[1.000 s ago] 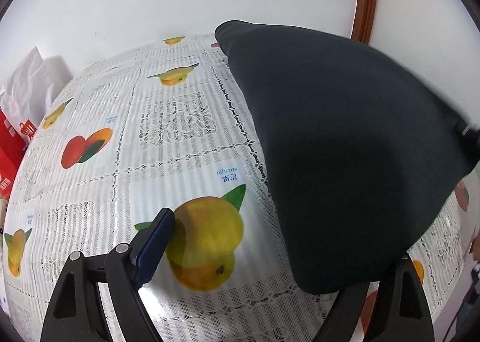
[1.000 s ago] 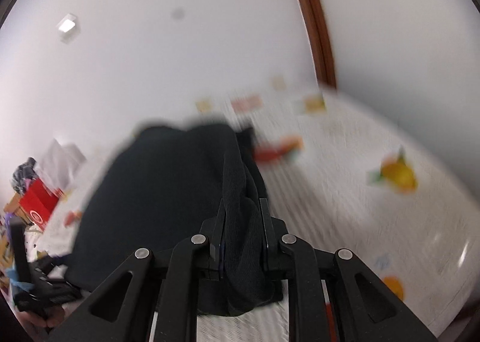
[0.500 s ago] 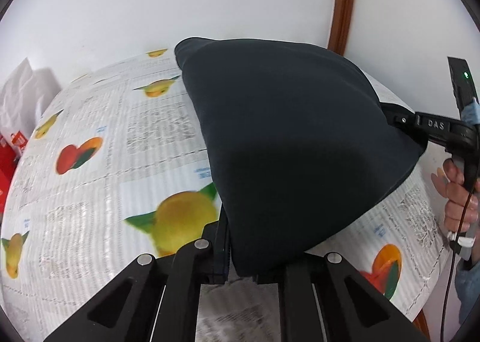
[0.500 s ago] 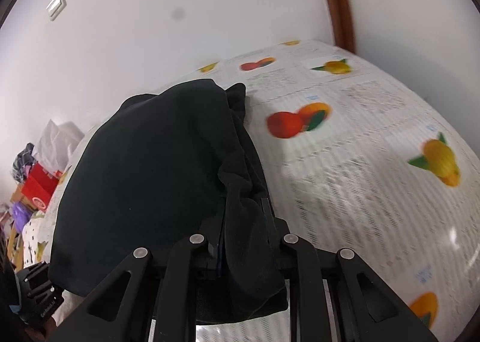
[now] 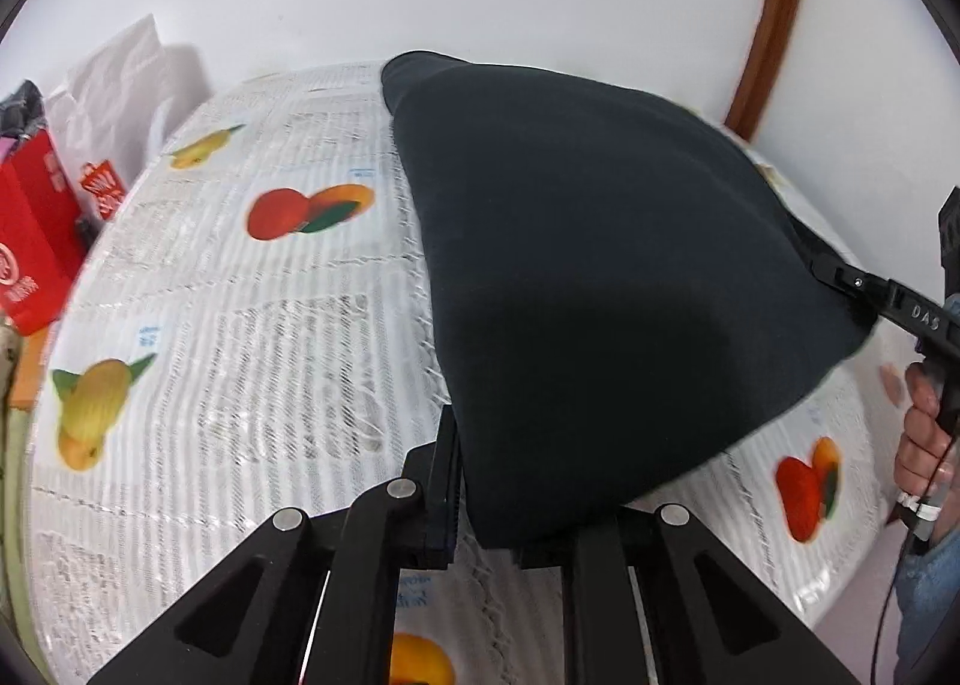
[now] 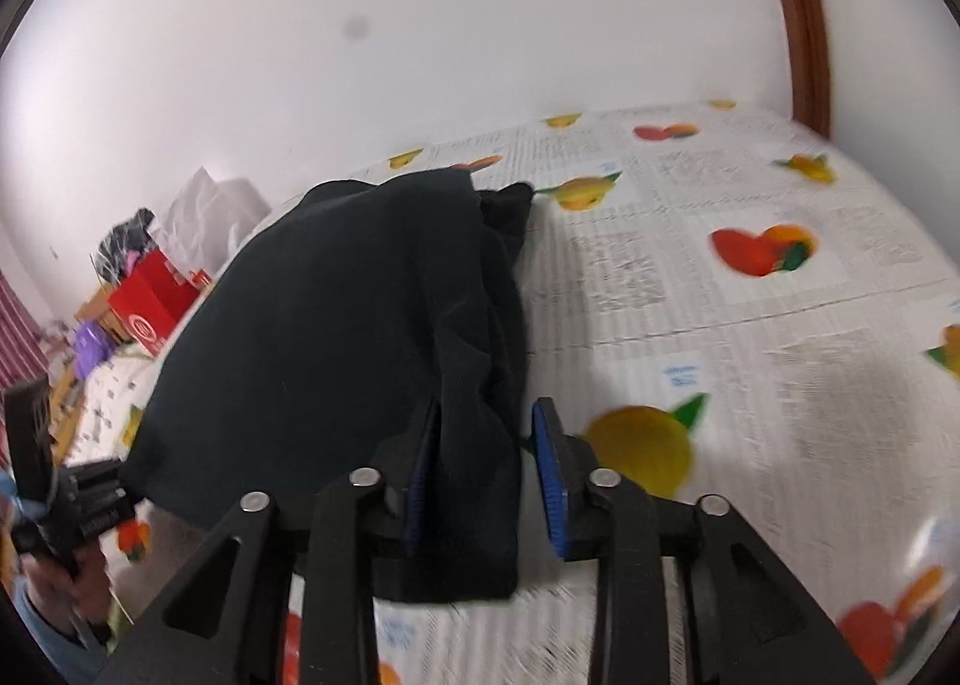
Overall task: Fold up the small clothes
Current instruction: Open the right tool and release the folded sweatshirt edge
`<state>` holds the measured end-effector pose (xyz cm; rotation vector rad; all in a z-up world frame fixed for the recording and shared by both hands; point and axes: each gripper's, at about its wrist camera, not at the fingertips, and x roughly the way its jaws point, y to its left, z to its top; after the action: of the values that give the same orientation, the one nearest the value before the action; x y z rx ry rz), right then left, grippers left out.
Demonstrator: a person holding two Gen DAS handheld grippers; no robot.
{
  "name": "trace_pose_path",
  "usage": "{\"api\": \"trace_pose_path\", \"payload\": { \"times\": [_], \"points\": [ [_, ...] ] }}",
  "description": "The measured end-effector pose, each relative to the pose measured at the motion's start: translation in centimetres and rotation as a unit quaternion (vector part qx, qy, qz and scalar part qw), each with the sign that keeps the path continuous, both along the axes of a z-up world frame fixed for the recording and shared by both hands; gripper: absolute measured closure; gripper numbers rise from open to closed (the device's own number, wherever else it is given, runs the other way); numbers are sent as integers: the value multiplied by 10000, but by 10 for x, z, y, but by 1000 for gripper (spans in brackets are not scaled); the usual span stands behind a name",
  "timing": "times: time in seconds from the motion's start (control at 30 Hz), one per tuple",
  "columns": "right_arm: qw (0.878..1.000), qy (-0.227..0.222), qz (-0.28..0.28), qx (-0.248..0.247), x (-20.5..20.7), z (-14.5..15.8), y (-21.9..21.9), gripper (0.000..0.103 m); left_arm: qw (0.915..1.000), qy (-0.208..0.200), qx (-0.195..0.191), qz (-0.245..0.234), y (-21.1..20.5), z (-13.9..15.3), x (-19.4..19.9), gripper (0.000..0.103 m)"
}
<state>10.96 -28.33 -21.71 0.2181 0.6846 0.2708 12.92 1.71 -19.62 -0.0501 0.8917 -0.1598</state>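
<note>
1. One dark garment (image 5: 588, 277) lay draped over the fruit-print tablecloth (image 5: 252, 325).
2. The left gripper (image 5: 480, 481) pinched its near corner.
3. The right gripper (image 6: 486, 481) was opening, cloth between its two fingers.

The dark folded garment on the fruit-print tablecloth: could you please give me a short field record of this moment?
garment: dark navy cloth garment, bunched, lying on the table
surface: white fruit-print plastic tablecloth
left gripper: fingers closed on the garment's near edge
right gripper: jaws opening, a fold of the garment between its blue-padded fingers, right pad clear of the cloth
background: red cardboard box and white plastic bag at the wall
</note>
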Motion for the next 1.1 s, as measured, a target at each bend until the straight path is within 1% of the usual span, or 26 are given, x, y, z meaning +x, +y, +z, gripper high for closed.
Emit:
{"api": "trace_pose_path", "payload": {
  "times": [0.07, 0.13, 0.17, 0.2, 0.23, 0.3, 0.33, 0.37, 0.5, 0.63, 0.77, 0.87, 0.9, 0.93, 1.0, 1.1],
  "points": [
    [9993, -170, -205, -276, -11, 10, -1, 72, 10000, 1, -6, -71, -1, 0, -2, 85],
    [9988, -256, -281, -312, -17, 17, -1, 72, 10000, -21, -33, -39, 1, 2, -7, 77],
    [9989, -230, -256, -316, -18, 17, 1, 72, 9999, -11, -92, -43, 2, 4, -10, 75],
    [9989, -187, -233, -358, -20, 16, 3, 72, 9999, 2, -150, -47, 4, 5, -15, 71],
    [9984, -78, -223, -508, -18, 13, 7, 72, 9998, 2, -172, -46, 6, 8, -17, 67],
    [9951, 180, -251, -943, -12, 1, 15, 72, 9999, -68, -120, -35, 8, 13, -24, 62],
    [9929, 242, -252, -1141, -13, -3, 18, 72, 9999, -105, -38, -5, 9, 15, -28, 61],
    [9915, 201, -274, -1259, -14, -4, 21, 72, 9999, -129, -1, 17, 10, 17, -30, 61],
    [9903, 247, -264, -1343, -17, 5, 21, 72, 9998, -169, 12, 87, 19, 26, -37, 60],
    [9906, 180, -252, -1330, -14, 19, 21, 72, 9997, -187, 69, 111, 21, 27, -28, 60],
    [9911, 122, -285, -1295, -15, 33, 20, 69, 9998, -187, -30, 42, 19, 38, -33, 60],
    [9909, 77, -300, -1313, -13, 37, 20, 69, 9996, -293, -48, 4, 21, 48, -39, 60],
    [9909, 77, -302, -1309, -12, 38, 20, 69, 9994, -339, -28, 10, 22, 51, -39, 58],
    [9912, 89, -301, -1284, -10, 39, 20, 69, 9993, -372, -9, 23, 22, 53, -38, 54],
    [9918, 133, -308, -1235, -4, 40, 19, 69, 9991, -404, 92, 120, 23, 52, -29, 52],
    [9924, 195, -357, -1161, 8, 46, 20, 68, 9991, -238, 257, 222, 21, 37, -12, 52]
  ]
}}
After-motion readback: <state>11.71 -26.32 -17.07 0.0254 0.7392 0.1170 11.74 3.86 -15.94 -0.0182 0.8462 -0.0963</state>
